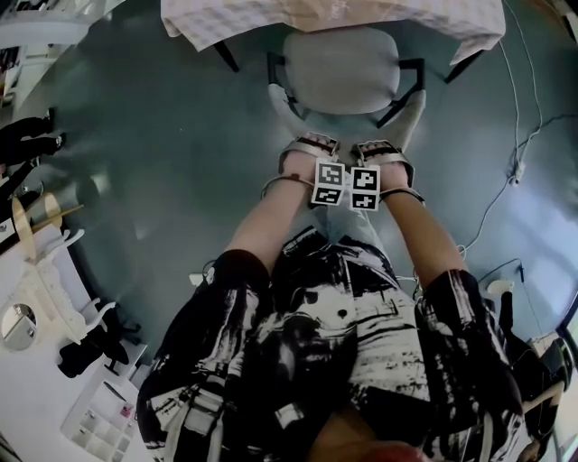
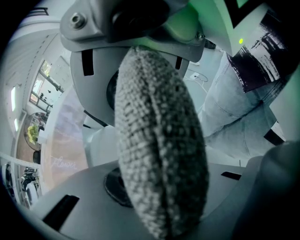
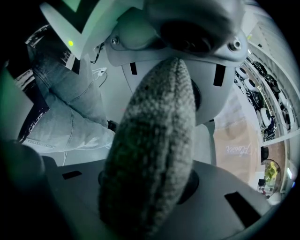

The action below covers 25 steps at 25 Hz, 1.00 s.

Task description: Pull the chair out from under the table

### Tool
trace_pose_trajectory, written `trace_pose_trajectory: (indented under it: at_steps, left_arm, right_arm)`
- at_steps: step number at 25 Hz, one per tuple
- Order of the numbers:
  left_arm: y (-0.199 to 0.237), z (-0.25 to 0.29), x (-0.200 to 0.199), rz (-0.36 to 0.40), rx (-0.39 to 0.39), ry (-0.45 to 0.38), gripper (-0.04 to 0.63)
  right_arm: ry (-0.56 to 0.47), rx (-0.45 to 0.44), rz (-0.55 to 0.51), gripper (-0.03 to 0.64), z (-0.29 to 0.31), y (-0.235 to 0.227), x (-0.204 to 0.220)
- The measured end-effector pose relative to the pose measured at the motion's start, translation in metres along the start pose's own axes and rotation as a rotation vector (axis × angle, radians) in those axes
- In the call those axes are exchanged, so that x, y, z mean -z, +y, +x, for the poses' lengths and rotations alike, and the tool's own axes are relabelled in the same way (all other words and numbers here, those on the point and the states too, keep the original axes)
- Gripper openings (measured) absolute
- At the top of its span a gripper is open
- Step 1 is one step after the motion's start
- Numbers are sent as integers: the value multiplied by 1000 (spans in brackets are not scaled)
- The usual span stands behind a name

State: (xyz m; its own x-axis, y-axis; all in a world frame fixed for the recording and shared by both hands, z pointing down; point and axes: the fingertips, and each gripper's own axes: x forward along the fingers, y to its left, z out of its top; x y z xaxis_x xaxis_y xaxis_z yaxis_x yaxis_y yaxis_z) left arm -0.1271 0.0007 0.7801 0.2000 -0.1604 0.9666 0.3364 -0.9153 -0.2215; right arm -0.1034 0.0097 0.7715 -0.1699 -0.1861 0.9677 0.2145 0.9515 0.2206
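The chair has a grey seat (image 1: 339, 68) and black armrests (image 1: 411, 74), and its front lies under the table's checked cloth (image 1: 334, 18). Its grey fabric backrest (image 1: 408, 117) faces me. My left gripper (image 1: 305, 152) and right gripper (image 1: 385, 155) sit side by side on the backrest's top edge, pointing steeply down. In the left gripper view the woven backrest edge (image 2: 159, 140) fills the gap of the left gripper (image 2: 154, 150), whose jaws are shut on it. The right gripper (image 3: 154, 154) grips the same padded edge (image 3: 145, 178).
A blue-grey floor (image 1: 163, 162) surrounds the chair. A white cable (image 1: 506, 180) runs along the floor at the right. A white desk with tools (image 1: 36, 298) and a compartment box (image 1: 99, 424) stand at the left. My legs in jeans (image 2: 234, 108) are close behind the chair.
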Motion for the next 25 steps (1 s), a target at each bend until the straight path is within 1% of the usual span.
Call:
trace_pose_trajectory:
  at_steps: [10, 19, 25]
  left_arm:
    - [-57, -13, -10, 51, 8, -12, 96]
    - [-103, -19, -29, 63, 10, -13, 97]
    - [-131, -23, -43, 48, 13, -10, 97]
  right_arm:
    - [12, 9, 49, 101, -10, 53, -28]
    - [18, 8, 63, 101, -17, 101, -38]
    - [15, 4, 49, 101, -24, 131, -43]
